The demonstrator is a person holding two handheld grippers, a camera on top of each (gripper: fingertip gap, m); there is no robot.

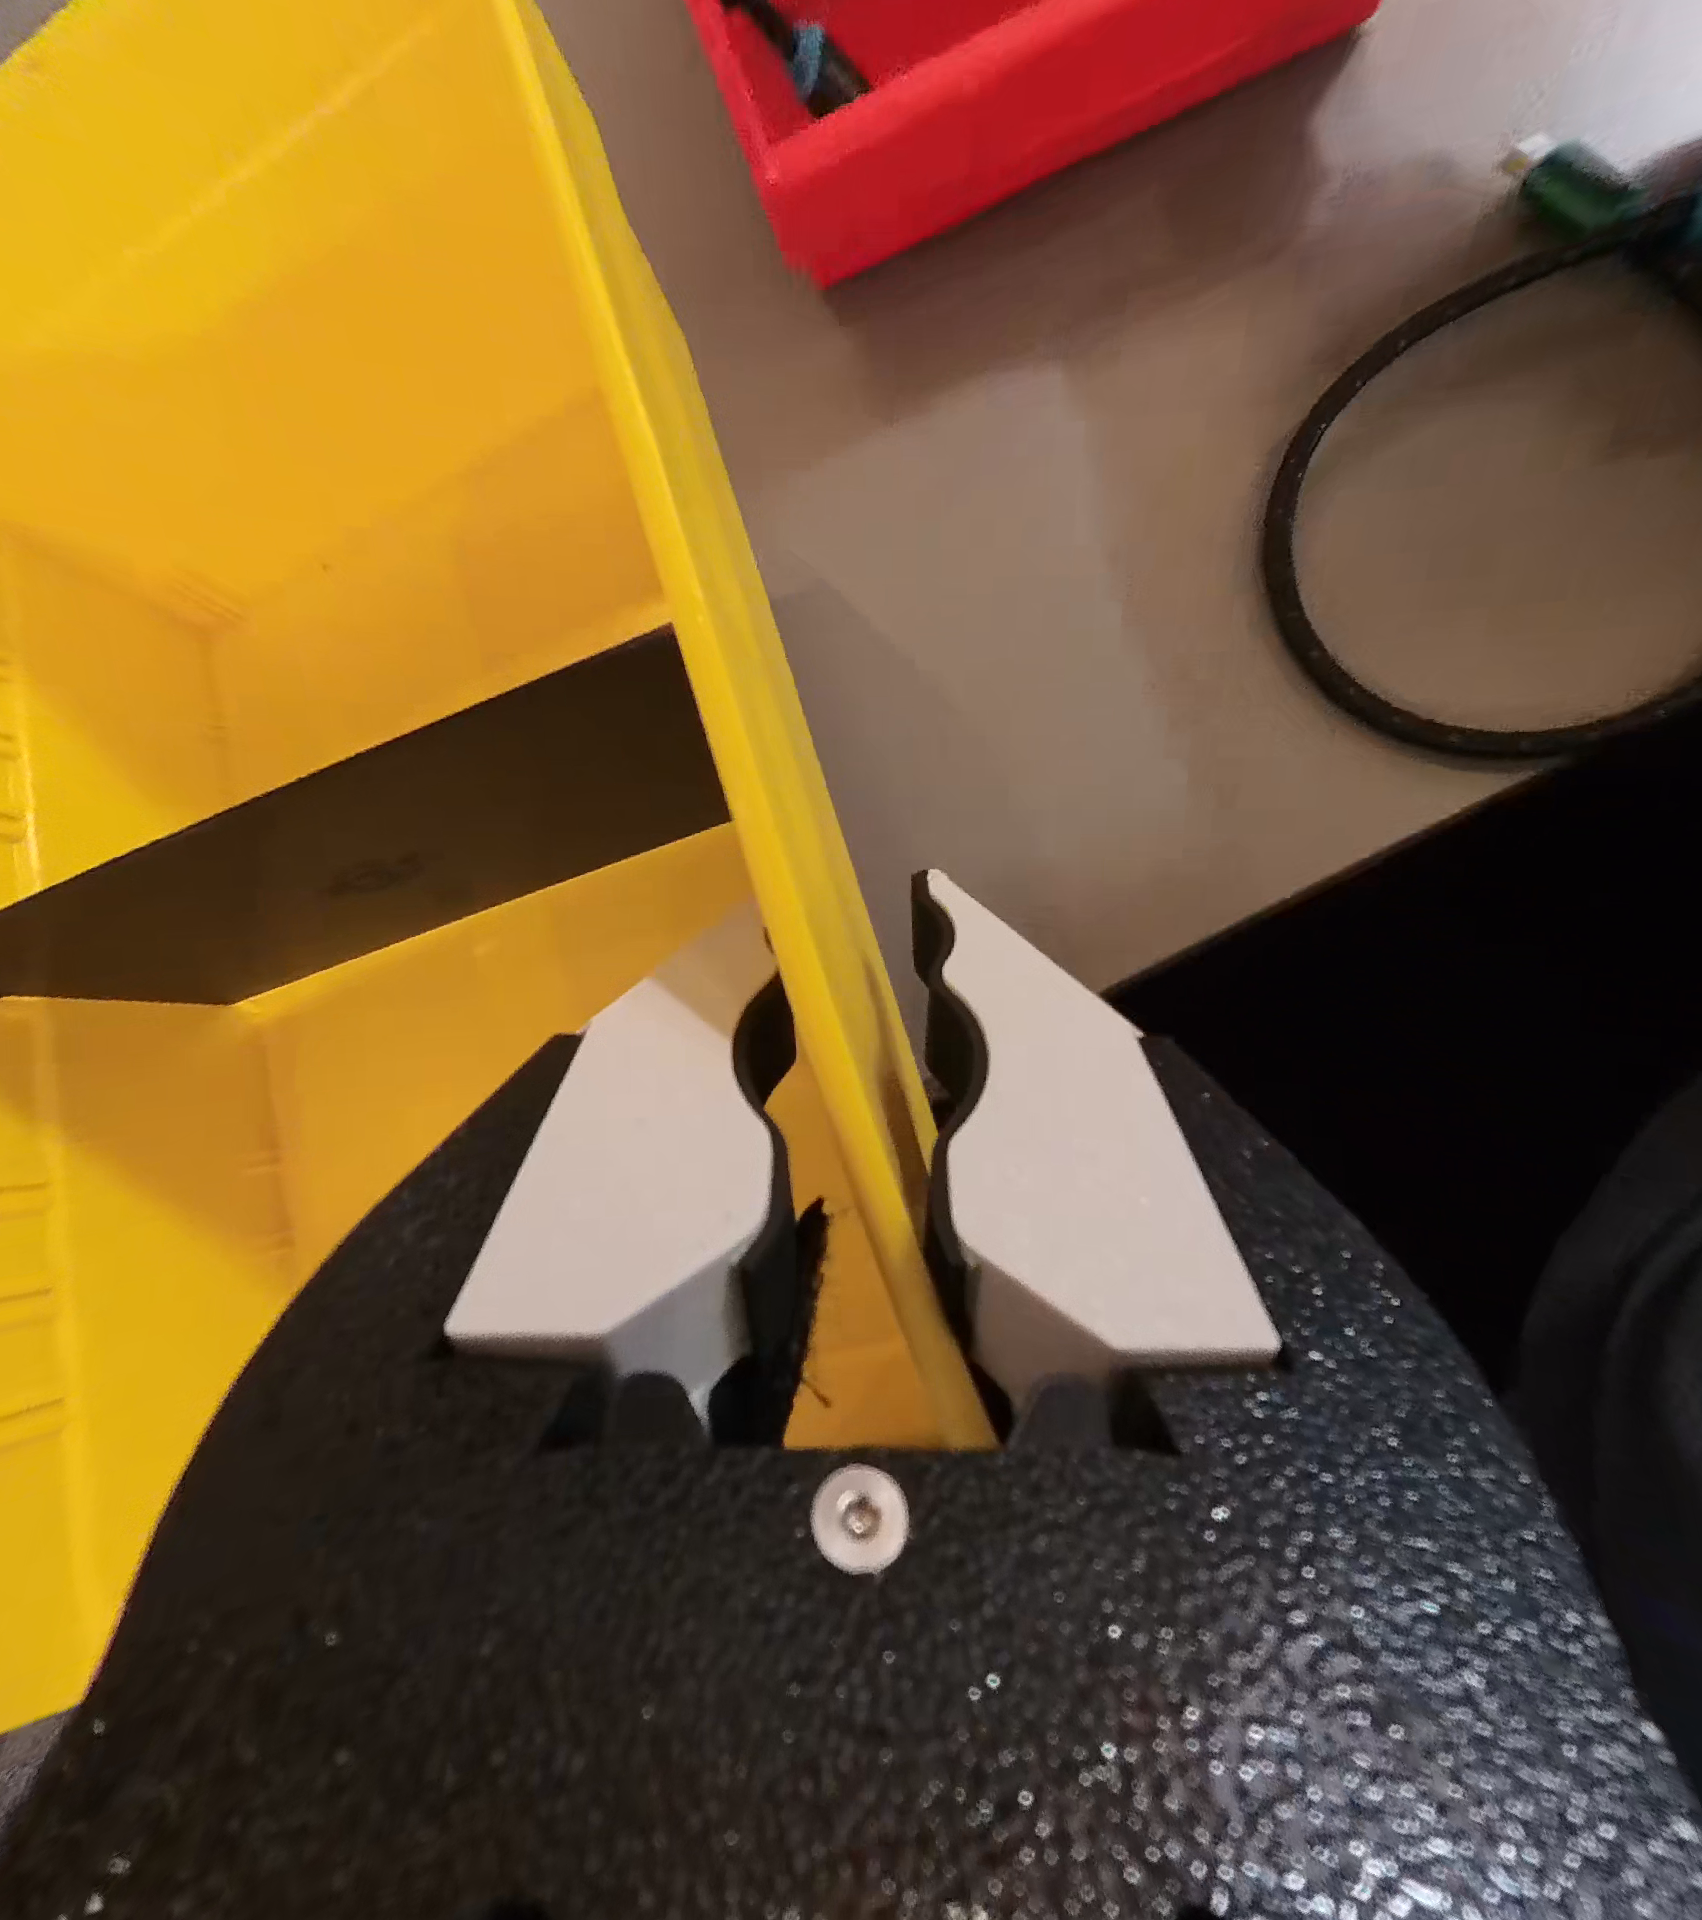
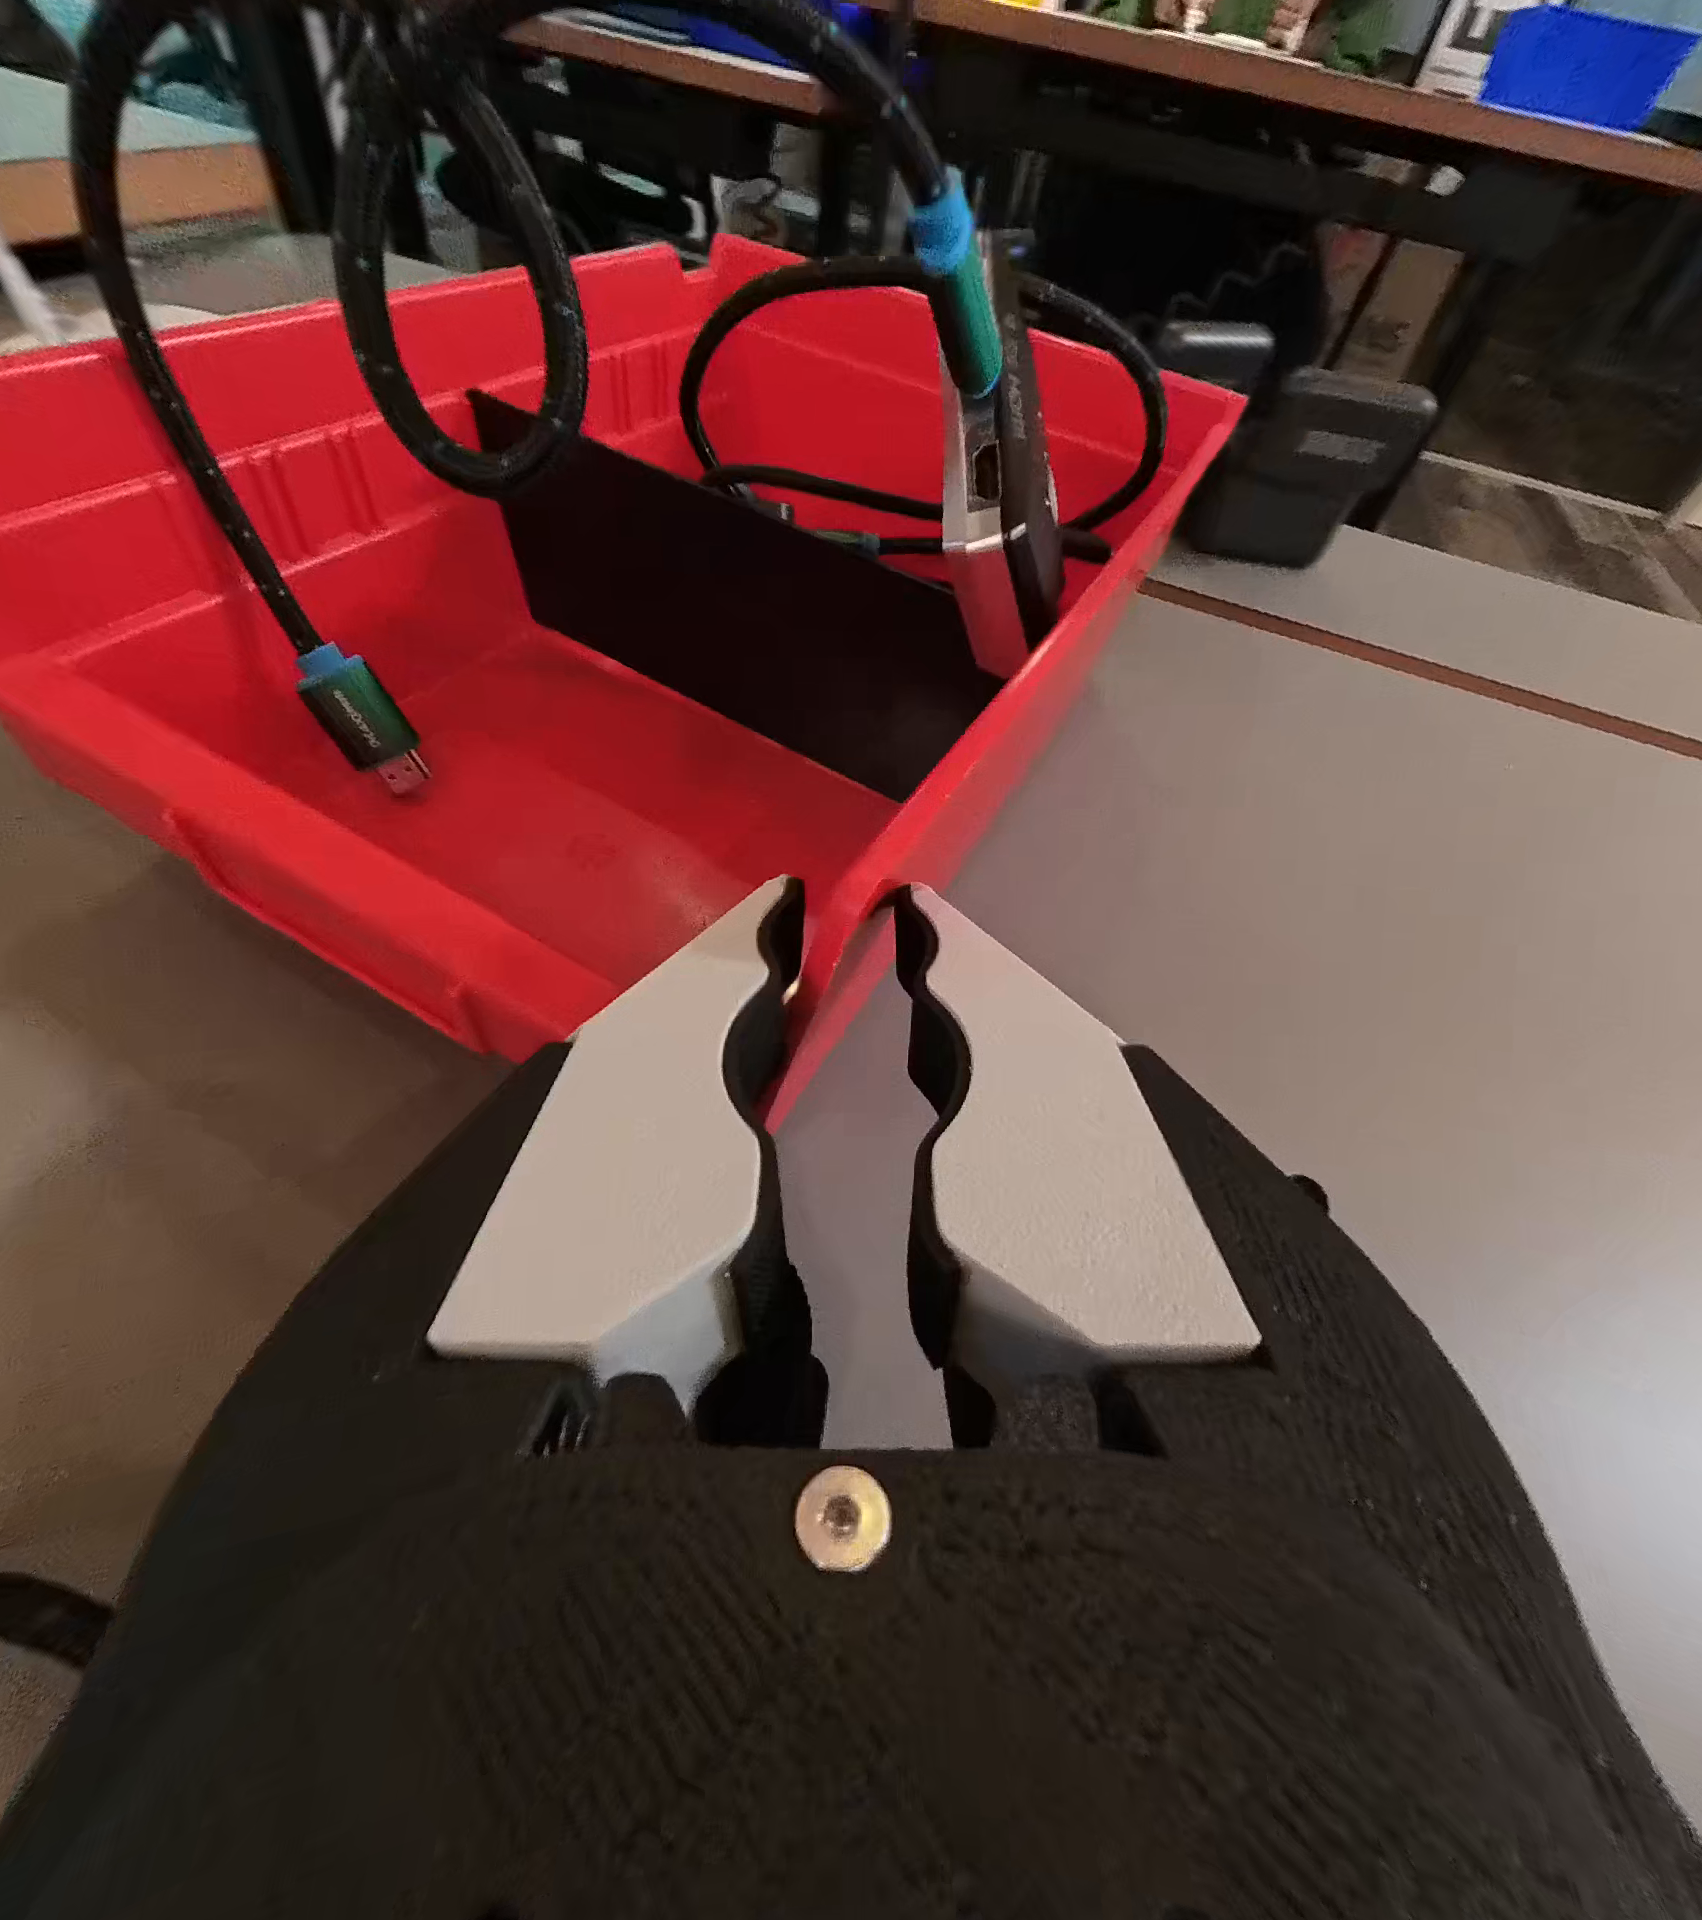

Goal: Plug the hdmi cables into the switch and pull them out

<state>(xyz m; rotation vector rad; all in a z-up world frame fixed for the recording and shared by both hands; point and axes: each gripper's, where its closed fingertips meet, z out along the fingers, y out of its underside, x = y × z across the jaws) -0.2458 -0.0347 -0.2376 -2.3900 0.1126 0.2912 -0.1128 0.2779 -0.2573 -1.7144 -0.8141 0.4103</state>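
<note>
Right now the left gripper (image 1: 852, 997) has its two fingers on either side of the wall of a yellow bin (image 1: 691, 644). They sit close around that wall, and they seem to be pinching it. A black divider (image 1: 327, 862) stands across the inside of the yellow bin. A loop of black cable (image 1: 1512, 582) lies on the grey table (image 1: 982, 468) to the right of the bin.

The right gripper (image 2: 847, 914) has its fingers around the near corner of a red bin (image 2: 151, 488). One finger is inside the wall and one is outside. A thin gap shows beside the wall, so I cannot tell if it is squeezing yet.

Inside the red bin, the switch (image 2: 998, 488) leans up against the far right wall, behind a black divider (image 2: 722, 613). One HDMI cable has its green plug (image 2: 966, 322) at the top of the switch, and it looks plugged in. A second green plug (image 2: 364, 717) hangs loose over the front part of the red bin, touching nothing.

So I think the job is partly done. One cable looks to be in and the other is out. The grippers are busy with the bins, not the cables.
</note>
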